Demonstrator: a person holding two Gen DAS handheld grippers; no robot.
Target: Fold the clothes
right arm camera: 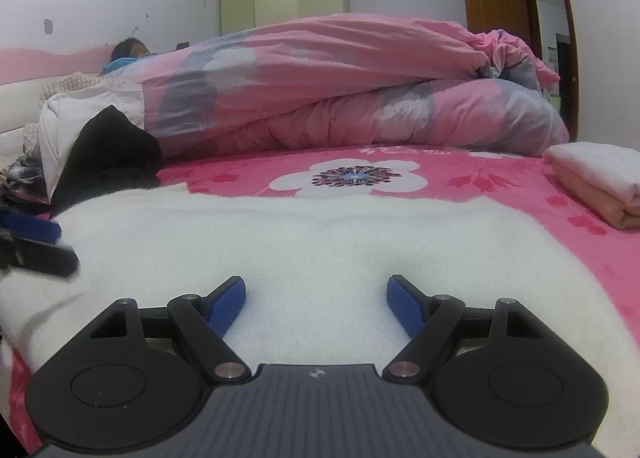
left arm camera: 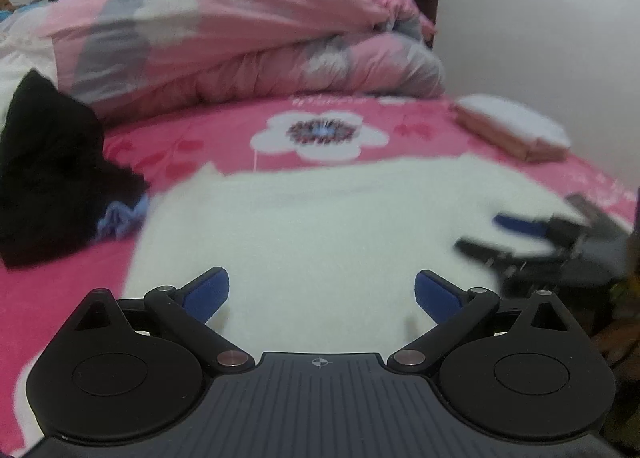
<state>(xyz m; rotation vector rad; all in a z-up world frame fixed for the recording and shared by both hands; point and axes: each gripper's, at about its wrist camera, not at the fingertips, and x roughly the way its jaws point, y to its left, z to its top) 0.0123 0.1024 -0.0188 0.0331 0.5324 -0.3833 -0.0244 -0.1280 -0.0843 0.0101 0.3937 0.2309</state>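
Note:
A fluffy white garment (left arm camera: 320, 226) (right arm camera: 320, 234) lies spread flat on the pink flowered bedsheet (left arm camera: 224, 138) (right arm camera: 500, 174), right in front of both grippers. My left gripper (left arm camera: 322, 290) hovers over its near part, open, with nothing between its blue pads. My right gripper (right arm camera: 316, 300) is open too, low over the white fabric, and nothing sits between its pads. The right gripper also shows blurred at the right edge of the left wrist view (left arm camera: 516, 234). The left gripper's fingers (right arm camera: 32, 242) appear at the left edge of the right wrist view.
A black garment (left arm camera: 52, 170) (right arm camera: 108, 154) lies heaped at the left beside a bit of blue fabric (left arm camera: 120, 216). A folded pink and white pile (left arm camera: 516, 126) (right arm camera: 600, 182) sits at the right. A rolled pink duvet (left arm camera: 248, 38) (right arm camera: 340, 90) fills the back. A person lies behind it.

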